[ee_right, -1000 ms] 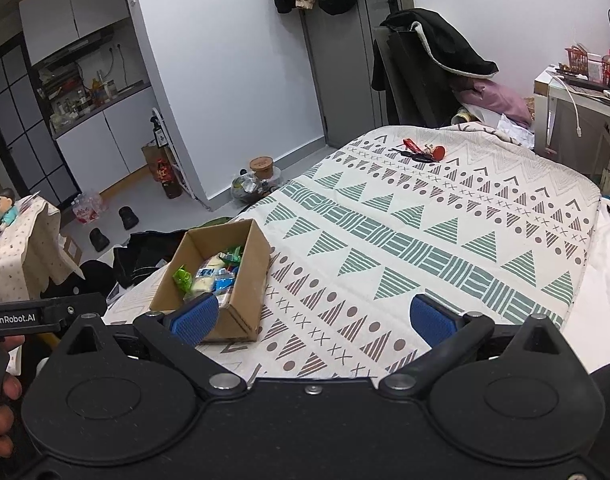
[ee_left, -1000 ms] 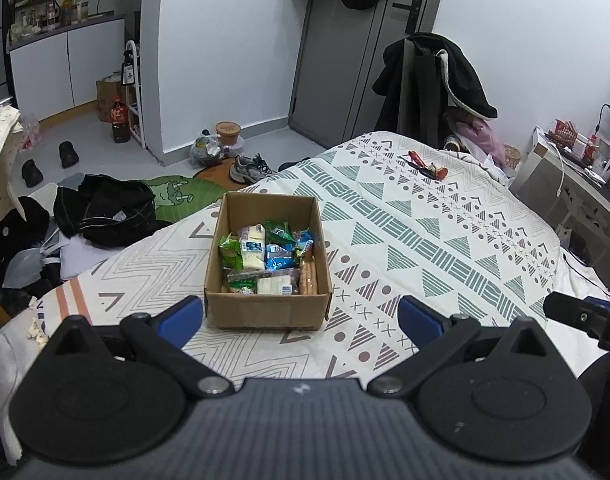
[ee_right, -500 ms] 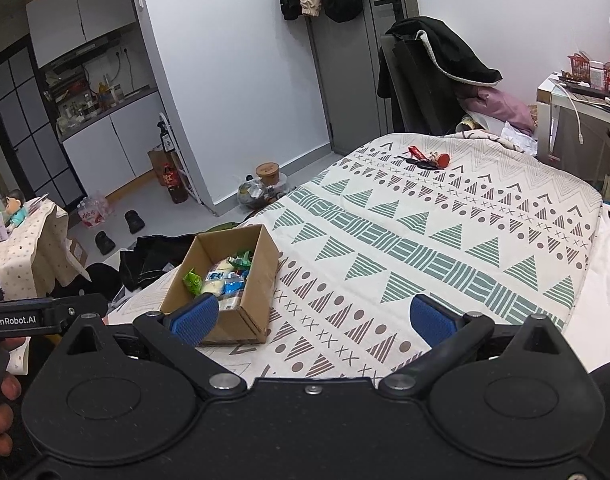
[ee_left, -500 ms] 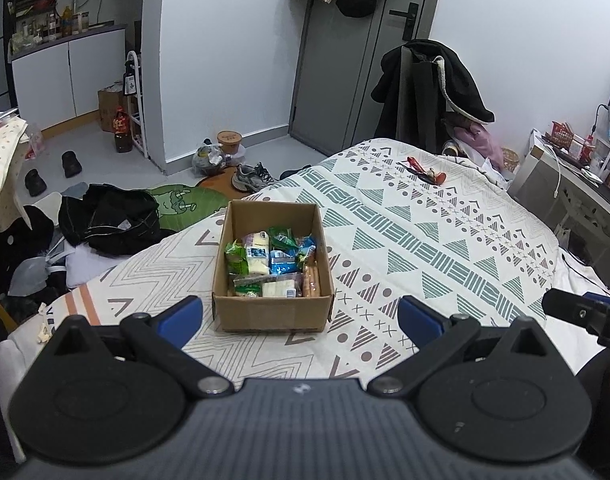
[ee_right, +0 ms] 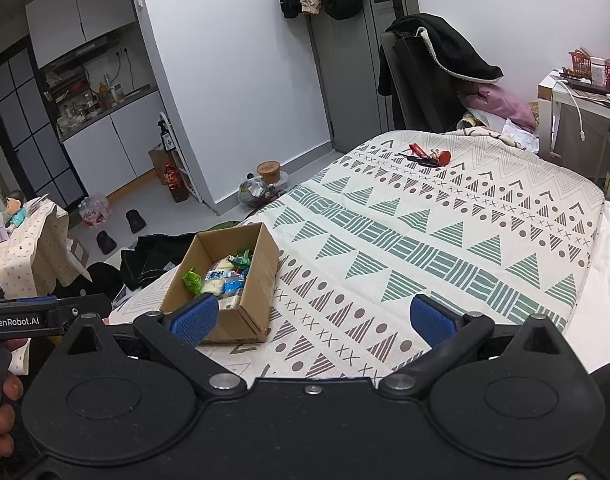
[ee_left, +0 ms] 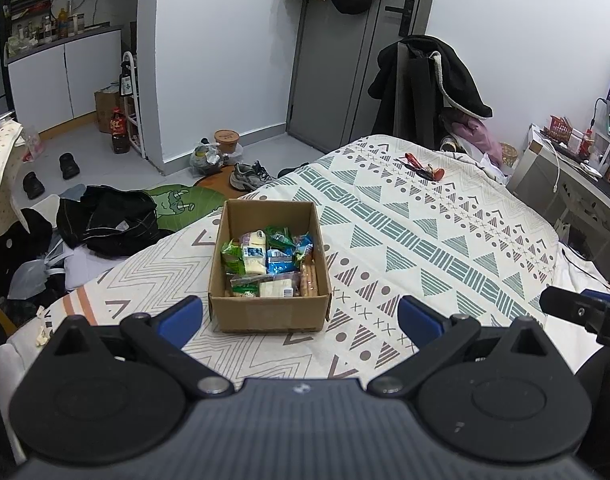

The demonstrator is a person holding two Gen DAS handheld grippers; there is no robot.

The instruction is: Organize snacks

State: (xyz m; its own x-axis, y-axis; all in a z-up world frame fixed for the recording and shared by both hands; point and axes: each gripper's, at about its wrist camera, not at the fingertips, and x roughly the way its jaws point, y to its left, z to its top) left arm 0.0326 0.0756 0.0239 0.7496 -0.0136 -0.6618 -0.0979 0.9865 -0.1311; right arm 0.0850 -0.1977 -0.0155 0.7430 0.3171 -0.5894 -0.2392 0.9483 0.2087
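Cardboard box (ee_left: 269, 314) of snack packets (ee_left: 269, 260) on bed (ee_left: 445, 248), directly ahead of left gripper (ee_left: 300, 316), jaws wide, empty; right gripper (ee_right: 313, 317) likewise spread, empty, box ahead-left

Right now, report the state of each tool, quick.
Left tool: open, holding nothing, facing the cardboard snack box.
Right tool: open, holding nothing, above the patterned bedspread.
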